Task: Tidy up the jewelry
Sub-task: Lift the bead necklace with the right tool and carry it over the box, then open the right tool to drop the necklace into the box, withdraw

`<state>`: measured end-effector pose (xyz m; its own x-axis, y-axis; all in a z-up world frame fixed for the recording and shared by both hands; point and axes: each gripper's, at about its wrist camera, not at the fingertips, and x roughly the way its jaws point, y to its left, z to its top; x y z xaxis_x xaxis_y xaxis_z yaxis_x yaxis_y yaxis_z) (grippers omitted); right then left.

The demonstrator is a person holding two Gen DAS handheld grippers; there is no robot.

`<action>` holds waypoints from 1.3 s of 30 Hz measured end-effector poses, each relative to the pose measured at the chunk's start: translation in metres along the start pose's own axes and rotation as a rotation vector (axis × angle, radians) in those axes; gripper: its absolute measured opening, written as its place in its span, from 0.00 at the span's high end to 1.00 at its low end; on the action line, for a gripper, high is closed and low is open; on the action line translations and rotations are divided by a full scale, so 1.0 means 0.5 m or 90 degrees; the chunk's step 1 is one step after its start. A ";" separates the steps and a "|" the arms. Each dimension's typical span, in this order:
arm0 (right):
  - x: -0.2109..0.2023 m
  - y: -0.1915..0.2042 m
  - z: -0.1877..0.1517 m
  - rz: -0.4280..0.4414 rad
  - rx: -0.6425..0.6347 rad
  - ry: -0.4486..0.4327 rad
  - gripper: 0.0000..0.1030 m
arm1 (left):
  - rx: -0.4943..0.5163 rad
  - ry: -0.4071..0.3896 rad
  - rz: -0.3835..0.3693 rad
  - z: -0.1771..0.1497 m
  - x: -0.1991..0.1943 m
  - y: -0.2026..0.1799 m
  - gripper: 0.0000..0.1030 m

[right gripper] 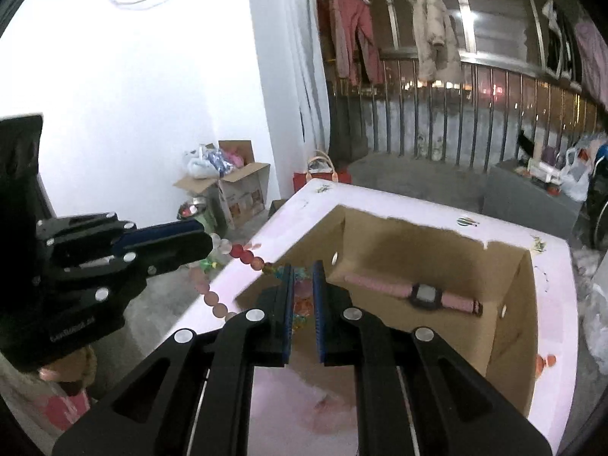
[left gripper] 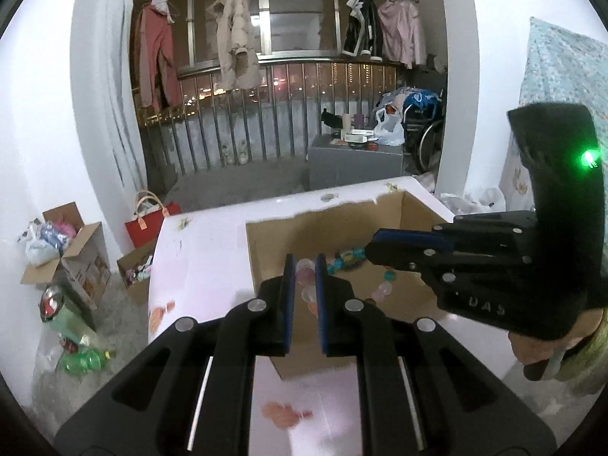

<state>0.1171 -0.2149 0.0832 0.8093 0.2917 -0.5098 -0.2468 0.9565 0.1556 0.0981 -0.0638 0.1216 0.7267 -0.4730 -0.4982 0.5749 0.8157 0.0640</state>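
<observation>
A beaded necklace of pink, red and teal beads [right gripper: 243, 254] hangs between my two grippers over the open cardboard box [left gripper: 326, 228]. My left gripper [left gripper: 304, 266] is shut on its pink beads [left gripper: 306, 273]; it shows in the right wrist view [right gripper: 209, 243] at the left with beads trailing from its tip. My right gripper [right gripper: 302, 269] is shut on the necklace's colourful beads [right gripper: 302, 292]; in the left wrist view [left gripper: 370, 250] it reaches in from the right. A pink-strapped watch [right gripper: 421, 294] lies inside the box [right gripper: 505, 304].
The box stands on a pink-white table [left gripper: 205, 258]. Open cartons and bags [left gripper: 64, 250] and green bottles [left gripper: 81, 361] sit on the floor at the left. A grey cabinet [left gripper: 355, 163] and balcony railing [left gripper: 243, 125] are beyond.
</observation>
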 end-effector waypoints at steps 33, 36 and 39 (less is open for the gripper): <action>0.035 -0.152 0.027 0.001 0.093 0.103 0.79 | -0.030 0.062 0.033 -0.031 0.102 0.034 0.59; -0.058 -0.138 -0.012 0.001 0.057 0.052 0.78 | -0.027 0.032 0.033 -0.061 0.045 0.021 0.53; -0.120 -0.116 -0.078 -0.017 0.023 0.033 0.78 | -0.023 0.022 0.041 -0.102 0.008 0.004 0.51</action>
<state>0.0622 -0.2880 0.0716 0.7862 0.2659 -0.5578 -0.2049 0.9638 0.1706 0.0829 -0.0470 0.0754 0.7485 -0.4076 -0.5231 0.5128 0.8559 0.0668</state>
